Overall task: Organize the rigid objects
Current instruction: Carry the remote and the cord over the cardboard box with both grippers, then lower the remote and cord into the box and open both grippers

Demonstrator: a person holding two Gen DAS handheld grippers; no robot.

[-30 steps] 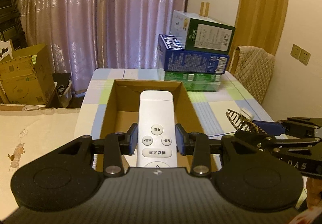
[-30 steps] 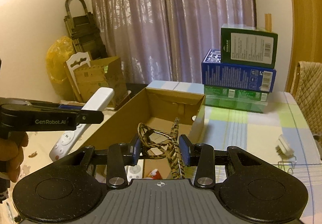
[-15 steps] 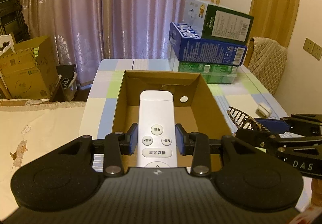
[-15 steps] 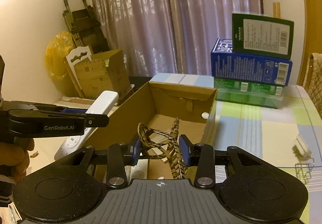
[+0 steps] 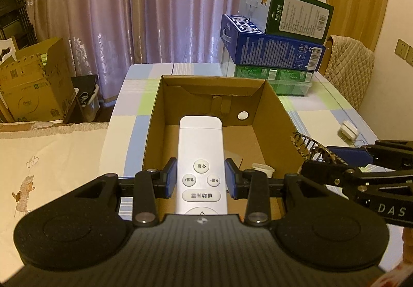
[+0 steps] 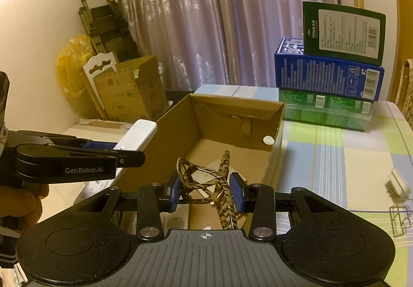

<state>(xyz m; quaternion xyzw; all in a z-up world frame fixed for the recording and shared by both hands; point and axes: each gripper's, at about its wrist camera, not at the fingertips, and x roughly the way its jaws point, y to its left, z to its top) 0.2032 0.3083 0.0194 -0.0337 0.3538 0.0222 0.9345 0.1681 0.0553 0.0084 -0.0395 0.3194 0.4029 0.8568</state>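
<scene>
My left gripper (image 5: 200, 180) is shut on a white remote control (image 5: 200, 147), buttons up, which hangs over the near end of an open cardboard box (image 5: 273, 104). The remote (image 6: 136, 136) also shows at the left of the right wrist view, above the box's left wall. My right gripper (image 6: 206, 191) is shut on a tortoiseshell hair claw clip (image 6: 204, 181) just over the box's (image 6: 173, 132) near edge. From the left wrist view the clip (image 5: 309, 147) sits at the box's right wall. Small white items (image 5: 262, 168) lie on the box floor.
A stack of green, blue and dark green cartons (image 5: 273, 37) stands behind the box on the checked tablecloth (image 6: 335, 158). A white plug adapter (image 5: 348, 129) lies on the table to the right. Folded cardboard boxes (image 5: 33, 83) lean on the floor at left, before a curtain.
Both grippers have moved forward and down toward the box, which now looks larger and closer. The remote and the clip stay gripped as before.
</scene>
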